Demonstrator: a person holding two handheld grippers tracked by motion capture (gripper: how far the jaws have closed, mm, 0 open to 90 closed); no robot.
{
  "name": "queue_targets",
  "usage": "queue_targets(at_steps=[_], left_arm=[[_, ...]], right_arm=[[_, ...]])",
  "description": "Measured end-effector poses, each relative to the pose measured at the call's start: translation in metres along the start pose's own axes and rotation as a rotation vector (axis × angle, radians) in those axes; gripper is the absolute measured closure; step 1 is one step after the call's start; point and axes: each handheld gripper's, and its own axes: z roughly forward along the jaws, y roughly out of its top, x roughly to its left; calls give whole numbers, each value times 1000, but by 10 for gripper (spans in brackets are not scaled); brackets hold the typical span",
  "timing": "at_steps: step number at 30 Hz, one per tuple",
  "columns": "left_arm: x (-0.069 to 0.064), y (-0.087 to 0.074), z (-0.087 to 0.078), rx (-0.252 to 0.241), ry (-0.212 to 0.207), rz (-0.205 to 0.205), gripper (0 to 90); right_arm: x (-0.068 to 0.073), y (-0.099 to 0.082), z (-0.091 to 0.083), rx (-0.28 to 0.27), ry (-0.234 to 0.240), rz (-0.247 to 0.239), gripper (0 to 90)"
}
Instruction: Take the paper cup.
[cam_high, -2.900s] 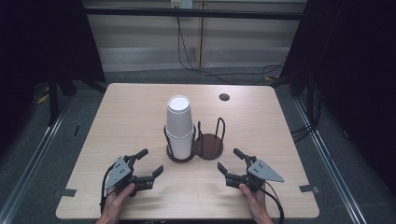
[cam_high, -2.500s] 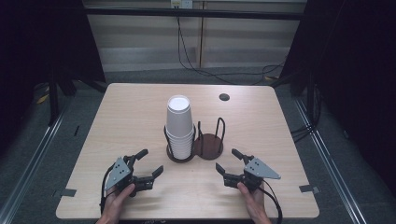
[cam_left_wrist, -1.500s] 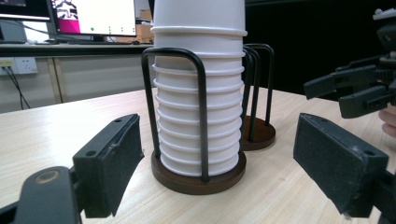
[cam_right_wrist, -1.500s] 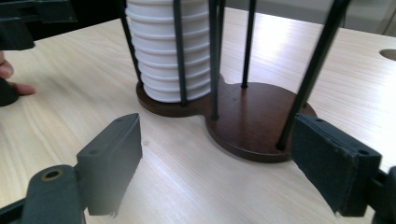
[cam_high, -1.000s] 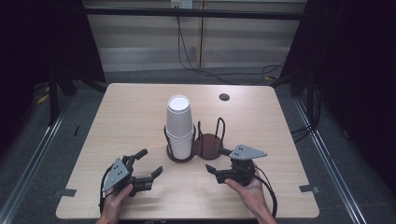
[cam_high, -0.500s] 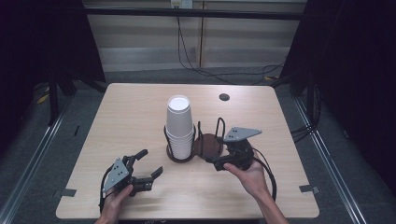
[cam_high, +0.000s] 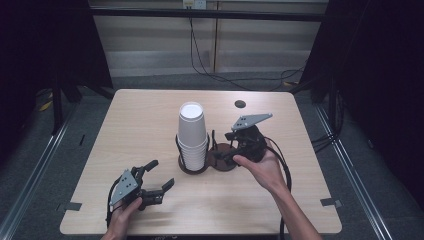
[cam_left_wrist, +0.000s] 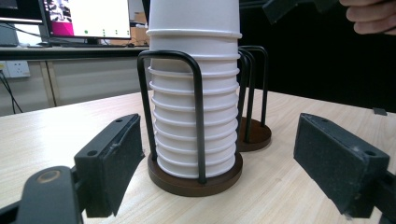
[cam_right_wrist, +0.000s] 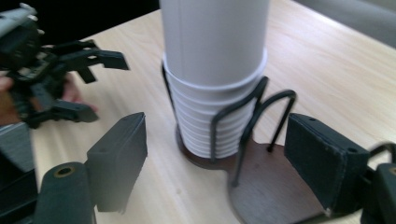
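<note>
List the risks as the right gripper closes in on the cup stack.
1. The cup stack stands far taller than its wire holder; a sideways knock from the right gripper could tip it.
2. The right gripper's open jaws hang over the empty holder next to it and might snag its wire loops.
3. The left gripper rests apart, open, bracing nothing.

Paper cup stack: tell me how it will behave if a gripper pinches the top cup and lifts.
The paper cup stack looks light, with thin walls, so a hard pinch would probably dent the top cup. The cups nest tightly, so several may lift together. The stack rises well above the wire holder, so a sideways push up high could tilt it.
</note>
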Motion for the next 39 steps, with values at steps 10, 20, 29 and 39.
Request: queue_targets(at_steps=[10, 20, 29, 39], left_arm=[[-1, 0, 0, -1, 1, -7, 155], [-1, 0, 0, 0, -1, -5, 155], [-1, 0, 0, 0, -3, -4, 155], [-1, 0, 0, -1, -6, -3, 155]], right_arm=[[-4, 34, 5, 96, 69, 5, 162], [-6, 65, 7, 156, 96, -27, 191], [-10, 92, 9, 210, 105, -10, 170], [-9, 120, 18, 322, 102, -27, 173]])
